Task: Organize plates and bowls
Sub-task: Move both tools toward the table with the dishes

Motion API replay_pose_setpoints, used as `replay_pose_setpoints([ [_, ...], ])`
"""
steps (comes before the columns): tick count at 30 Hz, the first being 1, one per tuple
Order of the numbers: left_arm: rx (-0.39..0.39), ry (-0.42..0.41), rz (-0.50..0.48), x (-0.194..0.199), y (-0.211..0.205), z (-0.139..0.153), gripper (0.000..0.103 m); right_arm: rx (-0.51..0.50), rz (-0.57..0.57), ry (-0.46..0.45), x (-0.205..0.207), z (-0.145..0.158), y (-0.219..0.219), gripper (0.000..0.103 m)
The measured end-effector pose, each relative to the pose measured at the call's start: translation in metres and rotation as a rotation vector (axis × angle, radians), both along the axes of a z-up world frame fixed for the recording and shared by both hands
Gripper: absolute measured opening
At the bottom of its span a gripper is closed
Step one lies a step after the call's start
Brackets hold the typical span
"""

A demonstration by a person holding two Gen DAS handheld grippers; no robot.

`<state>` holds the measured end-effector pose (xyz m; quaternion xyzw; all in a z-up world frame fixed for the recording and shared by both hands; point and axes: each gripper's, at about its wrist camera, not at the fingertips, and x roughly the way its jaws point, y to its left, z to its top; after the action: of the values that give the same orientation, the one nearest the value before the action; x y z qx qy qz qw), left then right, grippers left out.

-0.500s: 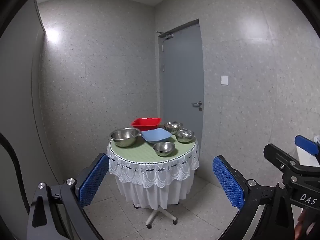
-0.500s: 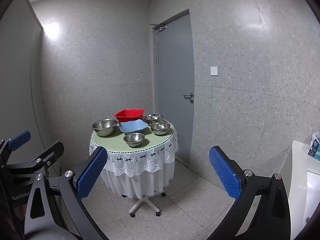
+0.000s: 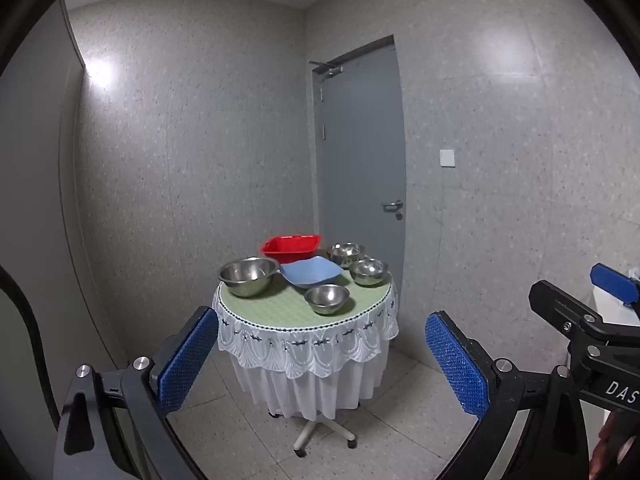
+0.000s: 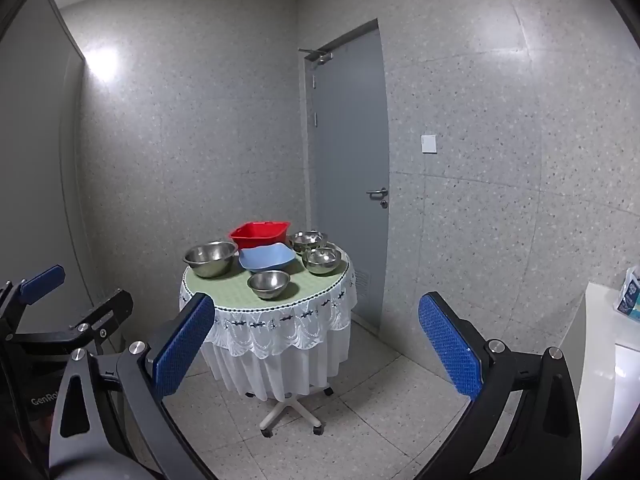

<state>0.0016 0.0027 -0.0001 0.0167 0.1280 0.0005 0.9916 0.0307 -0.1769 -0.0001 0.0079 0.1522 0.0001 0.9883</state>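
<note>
A small round table (image 3: 280, 312) (image 4: 236, 292) with a green top and white lace skirt stands ahead. On it are a large steel bowl (image 3: 248, 275) (image 4: 210, 258) at the left, a red square bowl (image 3: 291, 247) (image 4: 260, 234) at the back, a blue square plate (image 3: 311, 272) (image 4: 267, 257) in the middle, a small steel bowl (image 3: 327, 298) (image 4: 269, 283) at the front, and two steel bowls (image 3: 369, 271) (image 4: 322, 259) at the right. My left gripper (image 3: 322, 364) and right gripper (image 4: 312, 354) are both open, empty, and well short of the table.
A grey door (image 3: 362, 184) is behind the table at the right, with speckled walls around. The table stands on a wheeled star base (image 4: 290, 414) on a tiled floor. A white counter (image 4: 600, 360) with a packet is at the far right.
Both grippers have come slightly closer to the table; the table and bowls sit a little larger in view. Nothing on the table has moved.
</note>
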Motion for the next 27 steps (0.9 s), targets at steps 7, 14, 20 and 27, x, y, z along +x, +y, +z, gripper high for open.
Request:
replay_pose_setpoints([
  [7, 0.005, 0.012, 0.001, 0.013, -0.004, -0.005, 0.102, 0.003, 0.002, 0.005, 0.006, 0.000, 0.001, 0.103],
  [14, 0.002, 0.016, 0.002, 0.016, -0.002, -0.005, 0.102, 0.003, 0.002, 0.011, 0.009, 0.003, -0.002, 0.103],
  [20, 0.002, 0.021, 0.001, 0.017, -0.001, 0.000, 0.102, 0.002, 0.001, 0.014, 0.012, 0.002, 0.000, 0.103],
  [27, 0.001, 0.021, 0.003, 0.017, -0.003, 0.002, 0.102, -0.003, 0.004, 0.013, 0.014, 0.003, 0.001, 0.103],
])
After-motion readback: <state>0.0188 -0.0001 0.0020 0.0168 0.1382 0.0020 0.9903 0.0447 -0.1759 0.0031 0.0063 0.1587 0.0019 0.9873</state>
